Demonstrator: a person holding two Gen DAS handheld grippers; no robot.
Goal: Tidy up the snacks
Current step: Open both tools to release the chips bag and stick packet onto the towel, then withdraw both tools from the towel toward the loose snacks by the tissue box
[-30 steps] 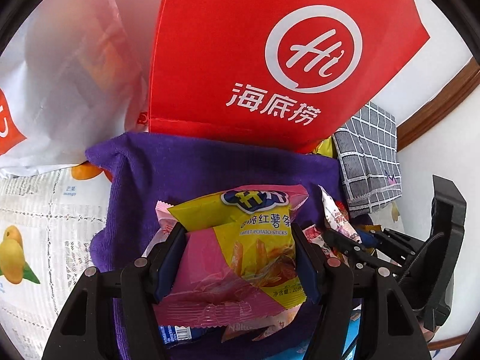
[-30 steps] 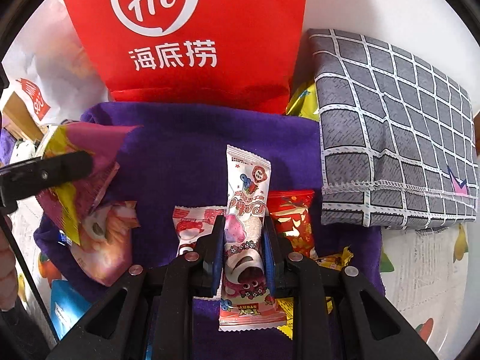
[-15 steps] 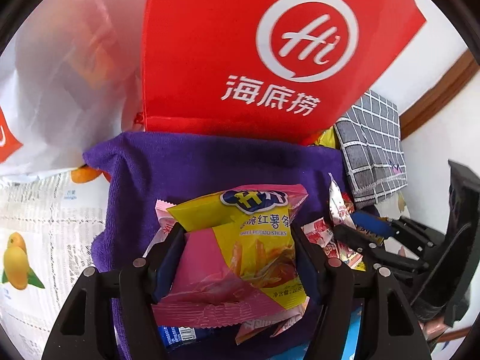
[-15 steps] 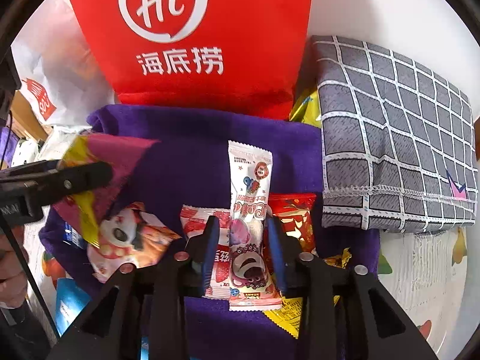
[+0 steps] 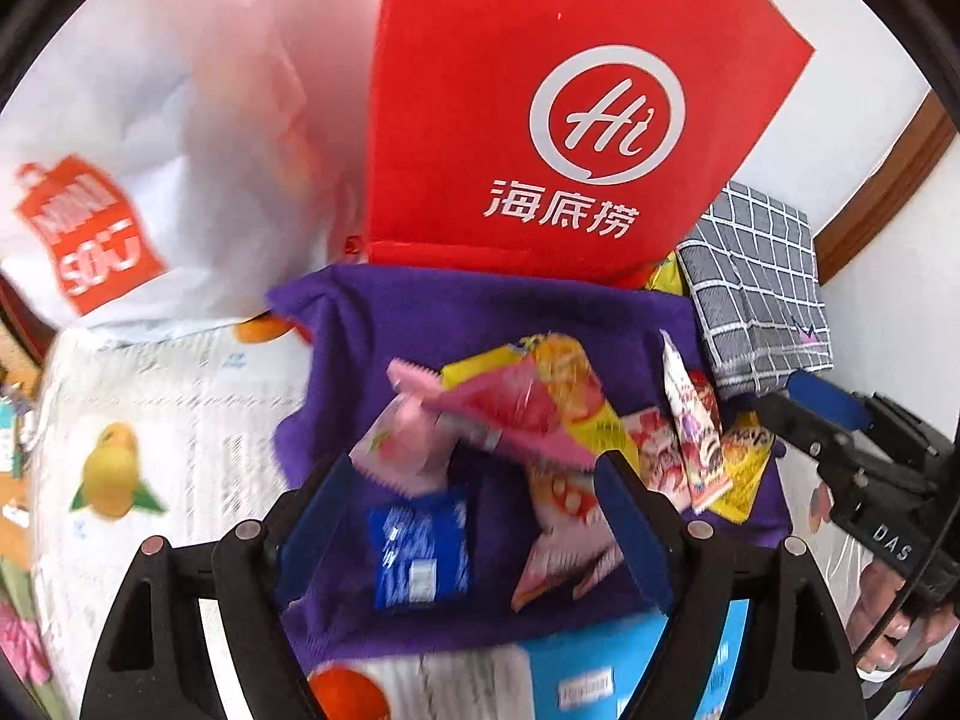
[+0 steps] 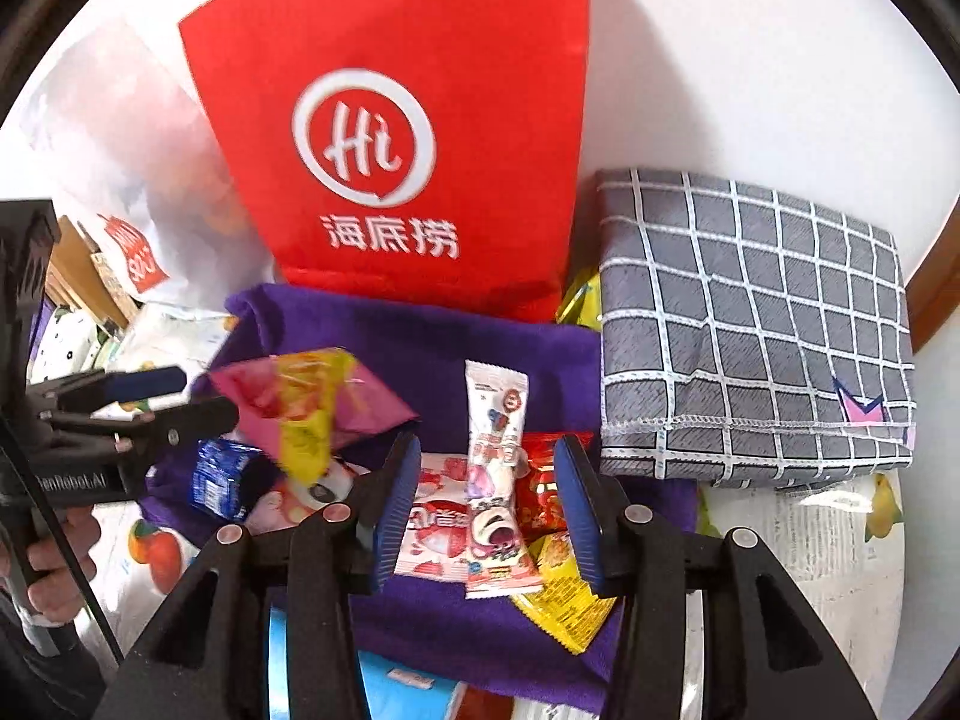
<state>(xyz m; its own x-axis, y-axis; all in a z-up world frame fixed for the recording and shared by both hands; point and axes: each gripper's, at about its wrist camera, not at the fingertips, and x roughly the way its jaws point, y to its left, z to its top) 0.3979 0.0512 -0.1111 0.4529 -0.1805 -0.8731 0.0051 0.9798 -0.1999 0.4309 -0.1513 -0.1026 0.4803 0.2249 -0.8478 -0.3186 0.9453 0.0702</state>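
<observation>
Red bag point(image 6: 414, 120) reads "Hi 海底捞"; left gripper point(image 6: 180, 402) body reads "GenRobot.AI".

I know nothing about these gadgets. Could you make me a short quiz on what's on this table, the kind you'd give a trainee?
1. True or false: the snack packets lie on a purple cloth.
2. Which thing lies just right of that cloth in the right wrist view? A. a grey checked cloth B. a green bowl C. a wooden box
3. Fill in: the white ring on the red bag holds the letters ___.

Key: 1 true; 2 A; 3 Hi.
</observation>
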